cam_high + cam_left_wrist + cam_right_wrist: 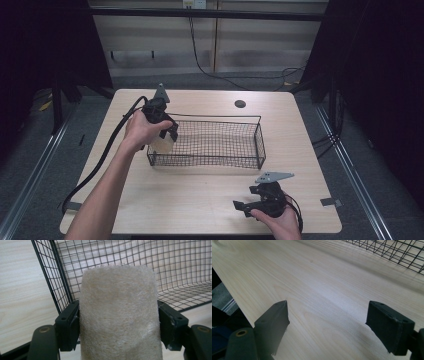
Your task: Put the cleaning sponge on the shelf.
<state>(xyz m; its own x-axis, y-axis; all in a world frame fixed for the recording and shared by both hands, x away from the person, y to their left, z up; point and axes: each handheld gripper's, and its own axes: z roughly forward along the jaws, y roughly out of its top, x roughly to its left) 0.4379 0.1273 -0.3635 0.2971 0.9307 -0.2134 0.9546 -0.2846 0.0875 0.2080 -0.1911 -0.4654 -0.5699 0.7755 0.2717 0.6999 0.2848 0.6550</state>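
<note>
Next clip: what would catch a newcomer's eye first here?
The black wire basket at mid-table, and the left tongs at its left end, clamped on a pale fibrous pad. The right tongs rest open near the table's front edge, holding nothing.

Round dark grommet (240,104) on table (200,200)
</note>
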